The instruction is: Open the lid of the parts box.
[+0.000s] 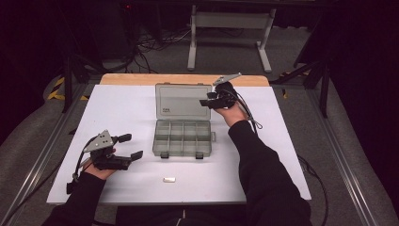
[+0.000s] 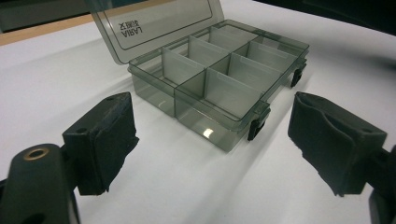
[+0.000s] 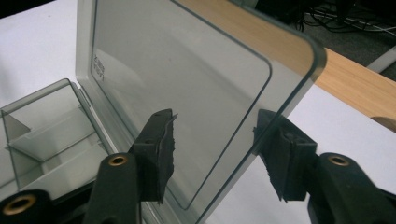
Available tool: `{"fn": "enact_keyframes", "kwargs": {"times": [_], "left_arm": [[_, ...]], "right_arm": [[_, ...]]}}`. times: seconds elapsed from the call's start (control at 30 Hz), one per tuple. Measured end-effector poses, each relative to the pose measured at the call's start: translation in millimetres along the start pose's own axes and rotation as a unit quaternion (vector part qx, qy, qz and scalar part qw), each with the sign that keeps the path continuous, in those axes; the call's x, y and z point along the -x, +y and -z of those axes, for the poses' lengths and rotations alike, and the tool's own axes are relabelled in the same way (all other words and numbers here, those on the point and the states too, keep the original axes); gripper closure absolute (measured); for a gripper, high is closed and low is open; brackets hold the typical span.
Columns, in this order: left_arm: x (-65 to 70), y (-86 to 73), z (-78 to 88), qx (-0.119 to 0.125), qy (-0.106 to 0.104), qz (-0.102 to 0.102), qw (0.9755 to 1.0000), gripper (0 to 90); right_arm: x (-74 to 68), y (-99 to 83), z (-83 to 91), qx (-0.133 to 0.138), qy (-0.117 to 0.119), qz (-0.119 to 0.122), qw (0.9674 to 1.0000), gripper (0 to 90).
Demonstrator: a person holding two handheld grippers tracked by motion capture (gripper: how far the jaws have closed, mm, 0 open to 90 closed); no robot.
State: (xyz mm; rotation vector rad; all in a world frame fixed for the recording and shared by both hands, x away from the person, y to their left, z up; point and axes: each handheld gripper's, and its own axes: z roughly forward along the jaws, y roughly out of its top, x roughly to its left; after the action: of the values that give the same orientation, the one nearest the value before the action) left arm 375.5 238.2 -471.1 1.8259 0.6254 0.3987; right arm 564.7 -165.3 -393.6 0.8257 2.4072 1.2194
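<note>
A smoky clear organiser box (image 1: 182,137) with several empty compartments sits mid-table, its lid (image 1: 182,101) standing upright at the back. My right gripper (image 1: 207,99) is at the lid's right edge. In the right gripper view its jaws (image 3: 217,144) straddle the lid (image 3: 177,79), one pad in front and one behind, with neither pressing on it. My left gripper (image 1: 131,146) hovers left of the box, open and holding nothing. In the left gripper view it (image 2: 215,135) faces the box's (image 2: 219,70) front corner and black latches.
A small pale flat piece (image 1: 169,179) lies on the white table top (image 1: 117,108) near the front edge. A wooden strip (image 1: 183,79) borders the far side. Beyond it, a white stand (image 1: 230,28) and cables are on the floor.
</note>
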Motion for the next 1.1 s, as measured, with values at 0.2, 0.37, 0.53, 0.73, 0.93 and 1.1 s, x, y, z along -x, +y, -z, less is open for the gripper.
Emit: {"fn": "enact_keyframes", "kwargs": {"times": [0.2, 0.37, 0.53, 0.73, 0.93, 1.1], "left_arm": [[-0.3, -0.1, 0.3, 0.001, 0.0, 0.002, 1.0, 15.4], [-0.1, -0.2, 0.0, 0.0, 0.0, 0.002, 1.0, 15.3], [-0.1, -0.3, -0.5, -0.002, 0.0, 0.002, 1.0, 15.2], [0.1, -0.3, -0.8, -0.003, 0.0, 0.003, 1.0, 15.1], [0.1, -0.4, -0.9, -0.003, 0.0, 0.003, 1.0, 15.1], [0.0, -0.4, -1.2, -0.004, -0.001, 0.003, 1.0, 15.1]], "right_arm": [[1.0, -5.2, -9.6, -0.014, -0.005, -0.008, 0.9999, 38.8], [2.2, -9.2, -14.9, -0.022, -0.005, -0.014, 0.9996, 36.9], [3.2, -14.2, -18.8, -0.034, -0.006, -0.021, 0.9992, 34.7], [6.5, -20.4, -22.8, -0.05, -0.003, -0.04, 0.998, 33.5], [7.5, -25.2, -25.0, -0.054, 0.0, -0.047, 0.9974, 32.6], [8.0, -27.8, -26.2, -0.058, 0.003, -0.052, 0.9969, 32.0]]}}
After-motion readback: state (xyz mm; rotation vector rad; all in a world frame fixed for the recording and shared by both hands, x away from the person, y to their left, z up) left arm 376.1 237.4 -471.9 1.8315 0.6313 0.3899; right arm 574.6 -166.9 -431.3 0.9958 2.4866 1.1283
